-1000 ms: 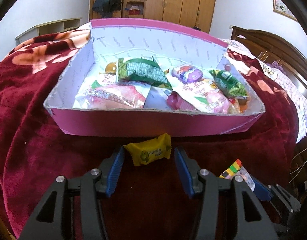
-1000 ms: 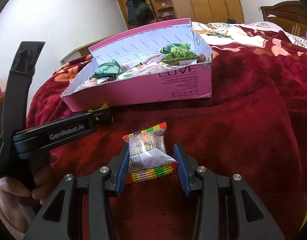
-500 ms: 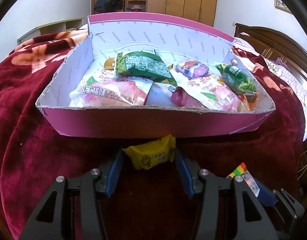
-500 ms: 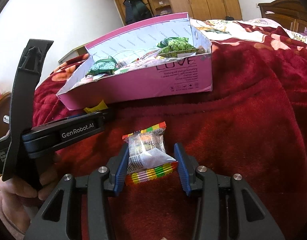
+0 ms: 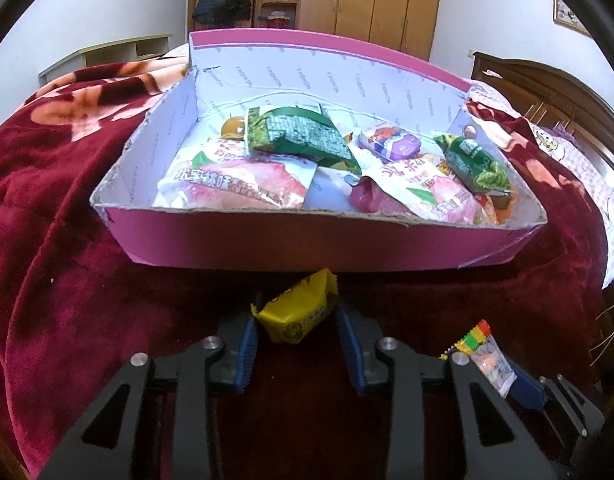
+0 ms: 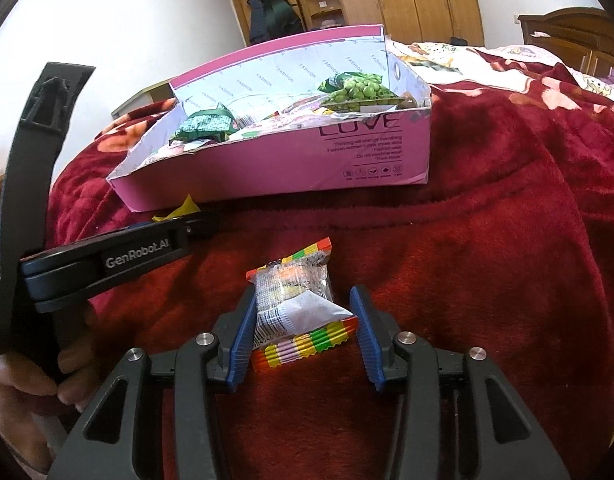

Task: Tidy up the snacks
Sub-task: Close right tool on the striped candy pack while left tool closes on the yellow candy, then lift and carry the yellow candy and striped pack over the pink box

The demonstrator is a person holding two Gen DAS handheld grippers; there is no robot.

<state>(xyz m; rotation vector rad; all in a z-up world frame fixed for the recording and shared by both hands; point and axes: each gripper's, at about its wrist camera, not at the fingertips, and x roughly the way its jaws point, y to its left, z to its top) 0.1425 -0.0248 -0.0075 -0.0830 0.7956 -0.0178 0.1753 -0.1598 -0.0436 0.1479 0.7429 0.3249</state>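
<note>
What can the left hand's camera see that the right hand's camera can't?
Only the left wrist view shows the purple snack and the big pink packs lying in the box. Only the right wrist view shows the word LOVE on the box's side and the person's left hand. Both show the pink box, the yellow candy, the striped snack and the red blanket.

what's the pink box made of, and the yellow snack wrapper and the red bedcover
Pink box: looks like cardboard, matte pink outside, printed white liner; its front rim is ragged and shows a brown core.
Yellow wrapper: probably thin plastic film, slightly glossy, crinkled, with crimped ends.
Bedcover: plush fleece or velvet-like fabric, with soft pile and sheen on the folds.
</note>
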